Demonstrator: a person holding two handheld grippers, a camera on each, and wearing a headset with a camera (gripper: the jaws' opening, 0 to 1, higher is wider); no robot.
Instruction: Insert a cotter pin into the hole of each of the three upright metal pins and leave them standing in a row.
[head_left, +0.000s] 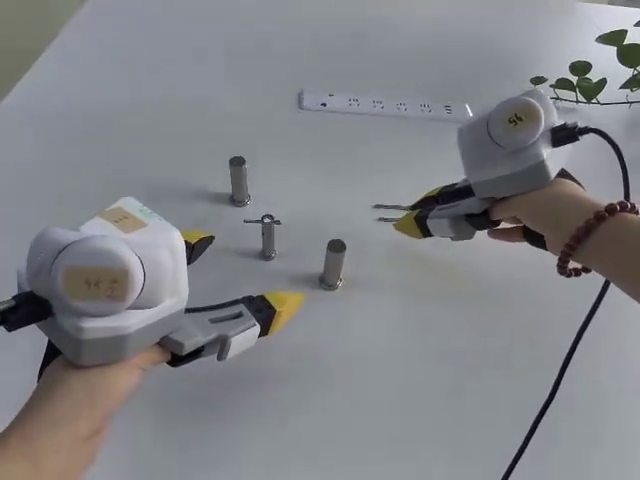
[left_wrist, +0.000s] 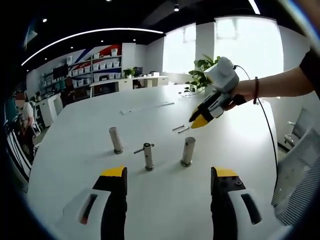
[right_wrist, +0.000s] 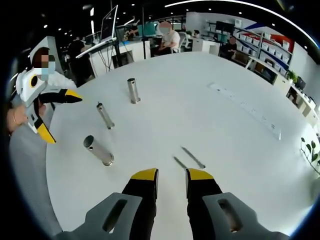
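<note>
Left gripper (head_left: 241, 270), far jaw: mostly behind its own housing in the head view; only the yellow tip shows.
Holes in outer metal pins (head_left: 333, 263) (head_left: 238, 180): too small to make out.
Loose cotter pins (head_left: 390, 212): just ahead of the right gripper (head_left: 410, 222); too thin to tell loop end from legs.
Plant (head_left: 600, 75): beyond the right gripper, cut off by the edge.
Cable (head_left: 575, 350): leaves the right gripper, runs off the bottom edge.
Pale flat thing (left_wrist: 300, 170): right of the left gripper, cut off, unidentifiable.
</note>
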